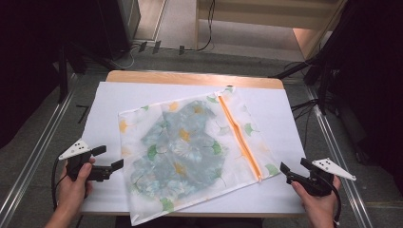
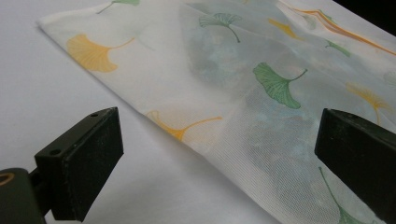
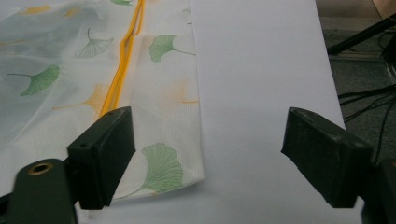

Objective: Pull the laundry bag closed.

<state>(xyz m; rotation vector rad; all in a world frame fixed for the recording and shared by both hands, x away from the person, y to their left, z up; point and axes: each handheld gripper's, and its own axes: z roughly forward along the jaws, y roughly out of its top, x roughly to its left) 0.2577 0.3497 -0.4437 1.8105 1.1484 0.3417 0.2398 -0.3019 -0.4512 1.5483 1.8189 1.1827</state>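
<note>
A white mesh laundry bag (image 1: 190, 152) printed with green and yellow ginkgo leaves lies flat on the white-covered table (image 1: 266, 99). A bluish floral garment (image 1: 183, 142) shows through the mesh. An orange zipper (image 1: 240, 137) runs along the bag's right side. My left gripper (image 1: 108, 160) is open just left of the bag's left edge (image 2: 154, 119), which lies between its jaws with nothing pressed. My right gripper (image 1: 295, 171) is open near the bag's lower right corner (image 3: 187, 172), with its left jaw over that corner and the zipper (image 3: 119, 79) ahead.
The wooden table edge (image 1: 190, 76) shows at the back. Cables (image 1: 304, 109) and dark stands sit on the floor to the right, and metal rails (image 1: 33, 156) run along both sides. White cover lies bare right of the bag (image 3: 261, 84).
</note>
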